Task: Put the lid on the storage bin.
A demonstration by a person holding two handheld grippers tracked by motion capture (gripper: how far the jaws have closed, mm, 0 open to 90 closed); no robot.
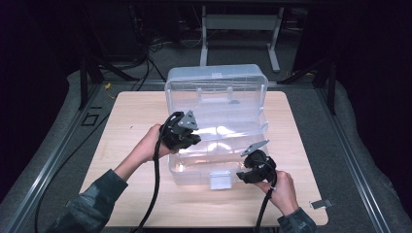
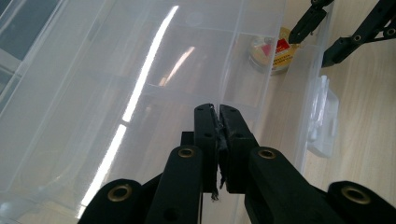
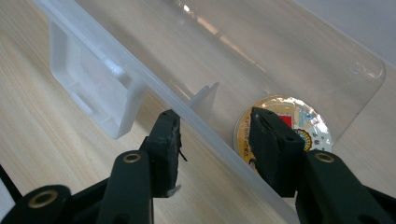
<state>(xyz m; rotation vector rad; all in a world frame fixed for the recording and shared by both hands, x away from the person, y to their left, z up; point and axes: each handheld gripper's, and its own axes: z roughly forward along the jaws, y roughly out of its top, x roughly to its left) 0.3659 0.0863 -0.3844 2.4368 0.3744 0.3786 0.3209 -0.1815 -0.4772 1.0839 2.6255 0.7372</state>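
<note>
High view: a clear plastic box [image 1: 216, 141] is sitting on the wooden tabletop [image 1: 131, 121], closer to the far edge than to the near one, with its lid [image 1: 216, 87] standing open at the far side.
Latch: a clear latch tab [image 1: 219, 180] is hanging at the middle of the box's near wall, facing the near edge of the tabletop.
Left gripper [image 1: 187, 138]: a hand [image 1: 148, 145] is holding it at the box's left wall, and it is pointing into the box.
Left jaws: in the left gripper view, the left gripper [image 2: 217, 116] is showing its jaws pressed together with nothing between them, above the clear compartments of the box [image 2: 116, 93].
Right gripper [image 1: 245, 175]: a hand [image 1: 283, 191] is holding it at the box's near right corner, just right of the latch tab.
Right jaws: in the right gripper view, the right gripper [image 3: 215, 133] is holding its jaws apart, one on each side of the box's near wall [image 3: 196, 119], not clamped on it.
Round tin [image 3: 285, 126]: a gold-rimmed round tin with a printed label is lying on the box floor at the near right corner, partly behind the inner jaw; the left gripper view is showing it [image 2: 273, 51] there too.
</note>
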